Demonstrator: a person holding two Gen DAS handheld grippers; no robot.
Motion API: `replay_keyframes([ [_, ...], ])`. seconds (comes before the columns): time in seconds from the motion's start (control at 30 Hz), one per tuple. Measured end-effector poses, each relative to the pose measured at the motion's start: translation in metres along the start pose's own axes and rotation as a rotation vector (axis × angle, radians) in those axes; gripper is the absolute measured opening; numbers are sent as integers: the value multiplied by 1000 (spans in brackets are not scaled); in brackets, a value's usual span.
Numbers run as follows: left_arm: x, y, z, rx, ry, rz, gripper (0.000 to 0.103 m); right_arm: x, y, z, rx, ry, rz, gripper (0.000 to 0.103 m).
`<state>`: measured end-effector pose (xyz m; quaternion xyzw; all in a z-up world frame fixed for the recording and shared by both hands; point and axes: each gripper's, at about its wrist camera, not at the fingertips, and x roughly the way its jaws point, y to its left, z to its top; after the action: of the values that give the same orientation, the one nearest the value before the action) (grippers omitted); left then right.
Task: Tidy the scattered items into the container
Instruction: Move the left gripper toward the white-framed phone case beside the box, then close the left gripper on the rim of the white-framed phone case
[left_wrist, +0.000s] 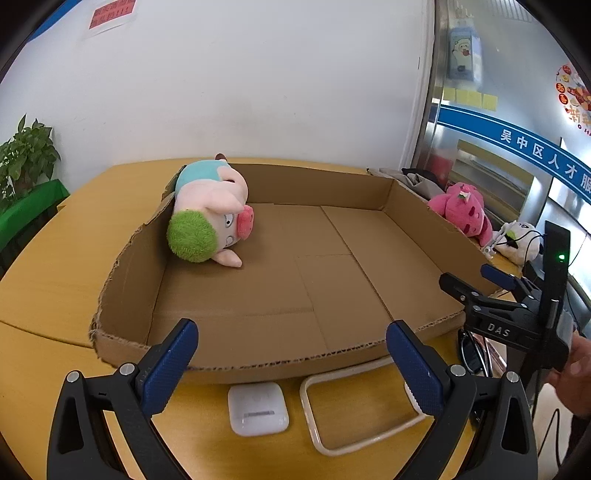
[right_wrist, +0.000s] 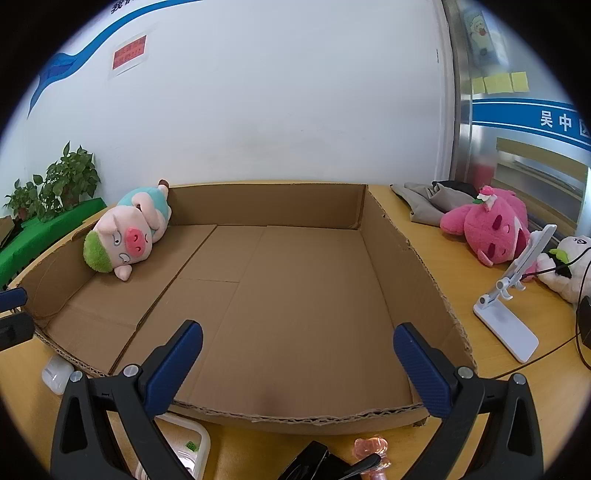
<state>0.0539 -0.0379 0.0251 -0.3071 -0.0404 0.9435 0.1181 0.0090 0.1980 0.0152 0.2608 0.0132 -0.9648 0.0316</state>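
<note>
Both grippers, left (left_wrist: 291, 363) and right (right_wrist: 297, 363), are hovering wide and empty before the cardboard tray (left_wrist: 258, 365); descending squarely astride the white earbud case (left_wrist: 257, 408) should be securing it best.

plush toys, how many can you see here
3: a pig plush in the cardboard box's far left corner, a pink plush on the table right of the box, and a white plush beside it, partly cut off.
</note>
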Motion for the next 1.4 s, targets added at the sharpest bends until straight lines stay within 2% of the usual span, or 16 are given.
replay_keyframes([
  [0.07, -9, -1, -2, -12, 12, -8, 103, 0, 0, 0, 0, 1, 1, 103],
  [0.17, -10, 0, -11, -50, 58, -67, 103, 2, -1, 1, 11, -1, -8, 103],
  [0.4, 9, -11, -27, -40, 136, -72, 100, 2, -1, 1, 10, -1, -7, 103],
  [0.57, 25, -22, -29, -14, 182, -99, 91, -9, -9, 6, -2, 113, 70, 102],
  [0.63, 32, -24, -32, -16, 208, -114, 85, -29, -12, 7, 16, 79, 72, 102],
  [0.77, 45, -24, -40, -42, 251, -134, 76, -79, -13, 5, 62, 2, 138, 102],
  [0.87, 54, -24, -45, -51, 287, -126, 62, -82, 3, 3, 28, 81, 180, 102],
  [0.93, 53, -23, -46, -45, 277, -122, 59, -69, 18, -1, -18, 156, 193, 102],
  [1.07, 52, -18, -49, -44, 267, -106, 40, -37, 47, -17, -62, 296, 226, 102],
  [1.1, 52, -17, -49, -43, 265, -101, 37, -31, 52, -21, -66, 314, 223, 102],
  [1.17, 52, -15, -50, -38, 263, -84, 23, -21, 59, -27, -73, 349, 191, 102],
  [1.23, 53, -11, -49, -38, 264, -78, 17, -13, 59, -33, -56, 396, 184, 102],
  [1.3, 54, -9, -49, -41, 270, -79, 11, -6, 54, -38, -33, 441, 192, 93],
  [1.33, 55, -9, -49, -38, 272, -79, 9, -3, 53, -41, -35, 458, 190, 81],
  [1.37, 55, -9, -49, -34, 274, -79, 9, -2, 54, -44, -49, 469, 173, 73],
  [1.4, 55, -10, -49, -27, 276, -80, 9, -2, 55, -45, -64, 471, 159, 72],
])
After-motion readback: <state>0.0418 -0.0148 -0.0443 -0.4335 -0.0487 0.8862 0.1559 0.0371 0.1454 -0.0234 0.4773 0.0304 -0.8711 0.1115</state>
